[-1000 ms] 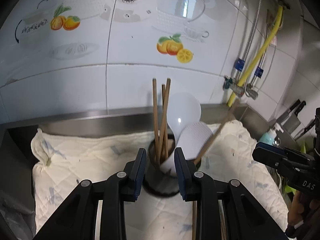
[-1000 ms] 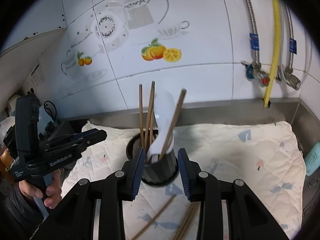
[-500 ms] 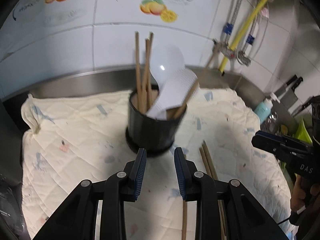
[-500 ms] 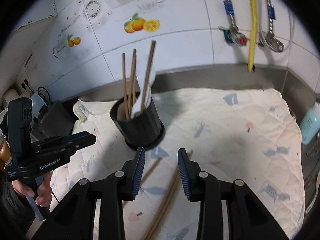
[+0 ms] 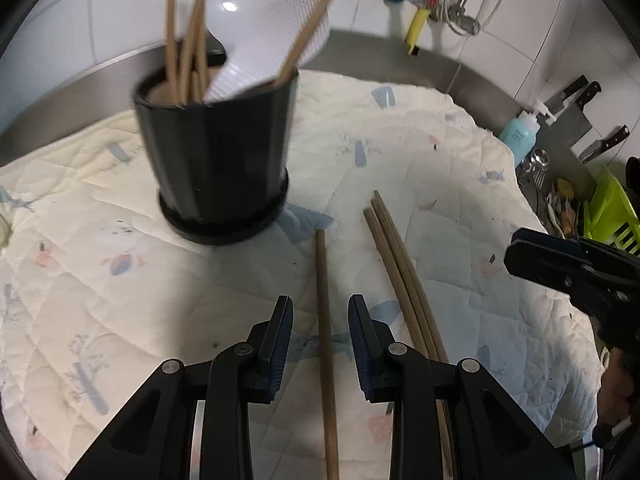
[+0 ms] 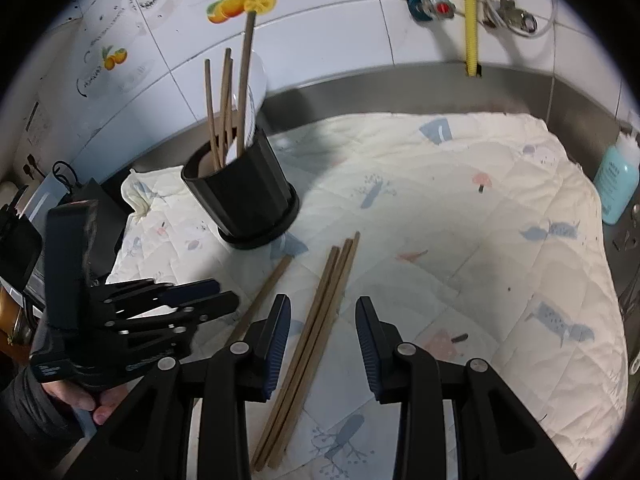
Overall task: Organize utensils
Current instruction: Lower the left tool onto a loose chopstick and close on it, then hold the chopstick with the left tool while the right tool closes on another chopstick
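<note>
Here, a black, faceted plastic utensil pot (image 5: pixel 216 152) stands upright on a cream quilted cloth with pale blue and pink prints (image 5: pixel 440 152), which covers a steel counter (image 6: pixel 400 80) against a white tiled wall (image 6: pixel 340 40). Inside the pot are four brown wooden chopsticks (image 6: pixel 222 108), standing and leaning at different angles, and two white plastic rice paddles (image 5: pixel 272 40), heads up.

On the cloth in front of the pot lie four more brown wooden chopsticks. One single chopstick (image 5: pixel 325 340) lies apart, running straight between the fingers of the left gripper (image 5: pixel 320 336); those fingers stand apart on either side of it, not pressing it, and nothing is gripped. The other three lie together as a touching bundle (image 6: pixel 316 320), just beside the single one. The bundle runs between the fingers of the right gripper (image 6: pixel 322 336), nearer its left finger; that gripper is likewise parted, with nothing gripped.

At the counter's right edge stands one turquoise pump bottle (image 6: pixel 616 176). Dark-handled knives (image 5: pixel 580 96) hang on the wall beyond it, and a lime-green plastic rack (image 5: pixel 612 216) sits nearby.
</note>
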Tool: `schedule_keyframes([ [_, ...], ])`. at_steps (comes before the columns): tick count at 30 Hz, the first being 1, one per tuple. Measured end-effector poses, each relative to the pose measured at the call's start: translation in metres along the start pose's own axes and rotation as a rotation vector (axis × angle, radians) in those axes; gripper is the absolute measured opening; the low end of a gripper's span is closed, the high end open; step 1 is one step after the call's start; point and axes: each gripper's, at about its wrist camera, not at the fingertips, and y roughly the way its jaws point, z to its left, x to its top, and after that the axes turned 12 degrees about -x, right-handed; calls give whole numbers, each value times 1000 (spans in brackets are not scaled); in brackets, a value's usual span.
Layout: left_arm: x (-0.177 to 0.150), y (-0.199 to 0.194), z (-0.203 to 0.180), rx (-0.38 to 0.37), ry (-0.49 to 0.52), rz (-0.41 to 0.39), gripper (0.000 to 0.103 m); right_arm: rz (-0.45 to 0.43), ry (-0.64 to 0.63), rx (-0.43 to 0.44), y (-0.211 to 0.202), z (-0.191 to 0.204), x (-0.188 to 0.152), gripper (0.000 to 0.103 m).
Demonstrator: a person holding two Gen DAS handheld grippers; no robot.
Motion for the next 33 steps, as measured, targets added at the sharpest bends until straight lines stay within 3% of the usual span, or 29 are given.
schedule_keyframes([
  [13, 15, 46, 10, -21, -20, 64, 31, 42, 22, -1, 19, -2, -6, 35],
  [24, 18, 50, 7, 27, 27, 55, 8, 84, 43, -10, 44, -4, -2, 19],
  [33, 16, 38, 13, 21, 0, 27, 7, 123, 52, -13, 71, -1, 6, 14],
])
